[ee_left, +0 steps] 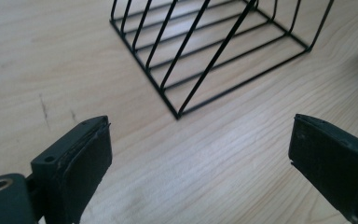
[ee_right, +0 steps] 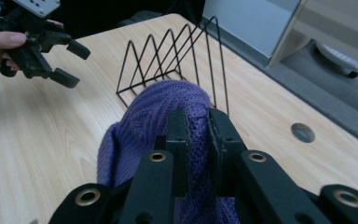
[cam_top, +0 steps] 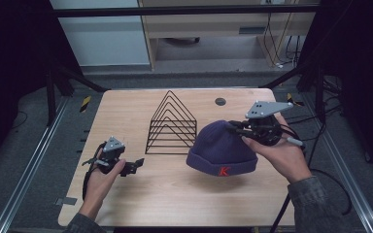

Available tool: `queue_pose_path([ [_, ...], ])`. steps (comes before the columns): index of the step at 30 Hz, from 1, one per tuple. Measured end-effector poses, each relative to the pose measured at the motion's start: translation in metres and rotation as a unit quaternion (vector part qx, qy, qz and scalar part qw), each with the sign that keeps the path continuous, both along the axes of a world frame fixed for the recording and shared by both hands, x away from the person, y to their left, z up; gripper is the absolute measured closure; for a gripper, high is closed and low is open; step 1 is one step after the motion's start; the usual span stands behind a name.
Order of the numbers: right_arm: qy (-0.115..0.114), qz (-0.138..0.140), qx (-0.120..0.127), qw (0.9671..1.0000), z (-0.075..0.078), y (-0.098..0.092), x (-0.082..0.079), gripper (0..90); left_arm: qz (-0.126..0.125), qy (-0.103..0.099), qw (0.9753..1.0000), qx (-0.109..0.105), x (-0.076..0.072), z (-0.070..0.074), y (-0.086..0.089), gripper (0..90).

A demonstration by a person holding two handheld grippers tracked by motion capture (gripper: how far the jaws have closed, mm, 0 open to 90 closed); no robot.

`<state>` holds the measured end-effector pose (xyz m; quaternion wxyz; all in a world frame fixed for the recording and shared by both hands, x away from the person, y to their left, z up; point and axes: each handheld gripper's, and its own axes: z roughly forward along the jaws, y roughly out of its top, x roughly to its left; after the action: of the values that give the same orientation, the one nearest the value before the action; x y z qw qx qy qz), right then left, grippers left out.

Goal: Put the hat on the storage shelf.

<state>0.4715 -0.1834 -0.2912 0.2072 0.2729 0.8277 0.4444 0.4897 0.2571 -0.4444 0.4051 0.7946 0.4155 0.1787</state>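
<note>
A pale wooden table (cam_top: 141, 194) stands in a dim workshop. The right gripper (cam_top: 241, 130) pinches the crown of a purple knit hat (cam_top: 222, 148), its jaws clamped on a fold of wool, lifting it just above the table. Near the hat stands a black wire rack (cam_top: 171, 125). The left gripper (cam_top: 135, 166) hovers wide open and empty near the rack. The pickup looks done; placing the hat remains.

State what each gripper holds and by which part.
Right gripper pinches the purple beanie by a fold near its crown; left gripper holds nothing.
</note>
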Motion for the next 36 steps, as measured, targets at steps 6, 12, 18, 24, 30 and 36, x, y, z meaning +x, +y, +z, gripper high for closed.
queue_pose_path([
  [6,-0.014,-0.009,0.000,0.9999,0.018,-0.006,0.003,80.2,-0.008,-0.017,0.9998,0.002,0.003,0.028,-0.003,5.3],
  [12,-0.031,-0.028,-0.002,0.9991,0.043,-0.010,0.014,80.2,-0.024,-0.024,0.9994,-0.009,0.012,0.067,-0.004,5.3],
  [18,-0.048,-0.038,-0.003,0.9981,0.066,-0.008,0.027,80.2,-0.047,-0.021,0.9982,-0.033,0.025,0.095,-0.007,5.3],
  [24,-0.066,-0.045,0.003,0.9968,0.083,-0.002,0.035,80.1,-0.059,-0.031,0.9969,-0.042,0.035,0.121,-0.014,6.0],
  [30,-0.086,-0.054,0.001,0.9949,0.098,0.006,0.045,80.1,-0.067,-0.045,0.9959,-0.041,0.042,0.141,-0.024,6.2],
  [36,-0.091,-0.054,0.015,0.9942,0.109,0.013,0.055,80.1,-0.068,-0.052,0.9949,-0.052,0.051,0.148,-0.029,7.6],
])
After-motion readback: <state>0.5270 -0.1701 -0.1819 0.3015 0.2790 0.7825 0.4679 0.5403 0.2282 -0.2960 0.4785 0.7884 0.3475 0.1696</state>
